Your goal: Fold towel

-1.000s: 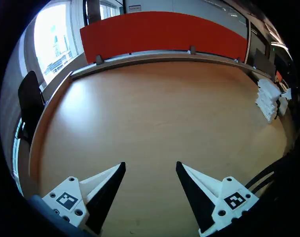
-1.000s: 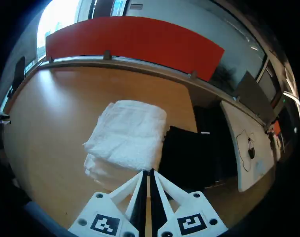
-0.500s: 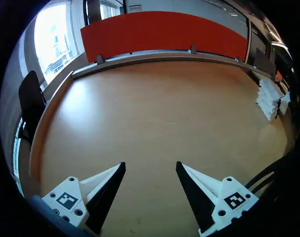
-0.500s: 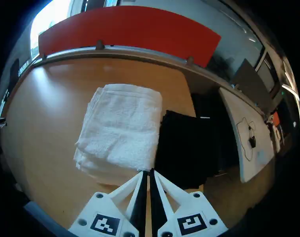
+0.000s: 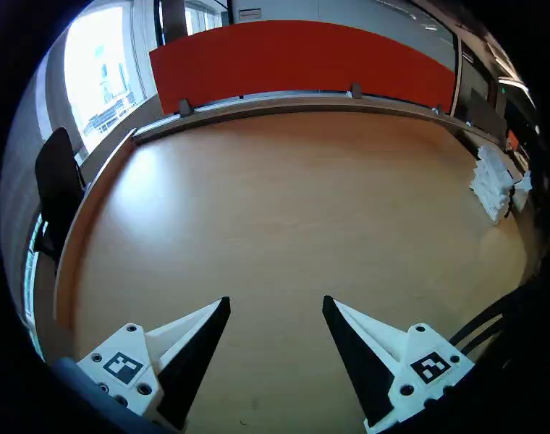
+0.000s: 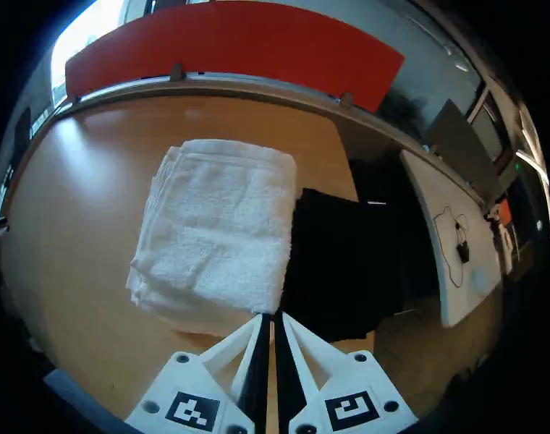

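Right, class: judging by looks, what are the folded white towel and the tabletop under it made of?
Towel: probably cotton terry, matte; nubbly looped pile shows. Tabletop: wood or wood-look laminate, which one unclear; smooth satin finish, faint grain, soft window glare.

Desk [image 5: 289, 210] surface ahead of the left tool [image 5: 275, 299] lies open for passage through to the red partition [image 5: 304, 61], which closes off the far edge. A folded towel stack [image 5: 492, 184] stands far to the right in the left gripper view, well apart from that tool. The right tool [image 6: 271, 316], fingers together, has the stack just ahead. A dark object [image 6: 347, 267] borders the stack on the right in the right gripper view.
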A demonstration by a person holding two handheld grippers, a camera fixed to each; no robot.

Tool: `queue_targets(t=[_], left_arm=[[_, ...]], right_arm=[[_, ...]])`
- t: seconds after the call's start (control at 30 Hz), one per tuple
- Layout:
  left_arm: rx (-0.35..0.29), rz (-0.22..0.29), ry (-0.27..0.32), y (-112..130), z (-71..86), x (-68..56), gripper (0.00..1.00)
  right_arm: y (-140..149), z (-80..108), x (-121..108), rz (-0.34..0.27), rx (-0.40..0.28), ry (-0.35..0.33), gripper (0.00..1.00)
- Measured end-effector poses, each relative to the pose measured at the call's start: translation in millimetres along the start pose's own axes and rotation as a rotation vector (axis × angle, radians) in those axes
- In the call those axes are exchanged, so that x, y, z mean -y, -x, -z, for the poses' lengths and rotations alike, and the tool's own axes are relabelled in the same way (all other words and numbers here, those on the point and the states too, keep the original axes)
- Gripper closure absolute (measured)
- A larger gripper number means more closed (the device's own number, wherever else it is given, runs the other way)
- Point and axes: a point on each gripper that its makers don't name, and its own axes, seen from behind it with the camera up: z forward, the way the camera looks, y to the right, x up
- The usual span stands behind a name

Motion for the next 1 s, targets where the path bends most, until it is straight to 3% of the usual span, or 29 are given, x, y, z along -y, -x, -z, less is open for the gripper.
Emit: queue_targets(t=[0.43, 0.7, 0.9, 0.97, 1.0], left_arm=[[0.001, 0.001, -0.002, -1, -0.2, 0.4, 0.05], [-0.002, -0.001, -0.001, -4, -1.1, 0.1, 0.05], [-0.005, -0.002, 0.002, -7, -1.4, -1.7, 0.05], [-0.007, -0.002, 0.003, -7, -1.1, -2.3, 0.05], [-0.007, -0.002, 0.003, -7, -1.0, -2.5, 0.05]], right_arm=[[3, -1.7, -4, -0.009, 0.013, 0.027, 0.91], [8, 2.2, -18, -0.029, 0.011, 0.086, 0.6], [9, 5.2, -27, -0.051, -0.001, 0.126, 0.11], [7, 5.8, -26, -0.059, -0.013, 0.123, 0.0], [6, 6.1, -26, -0.063, -0.018, 0.122, 0.0]])
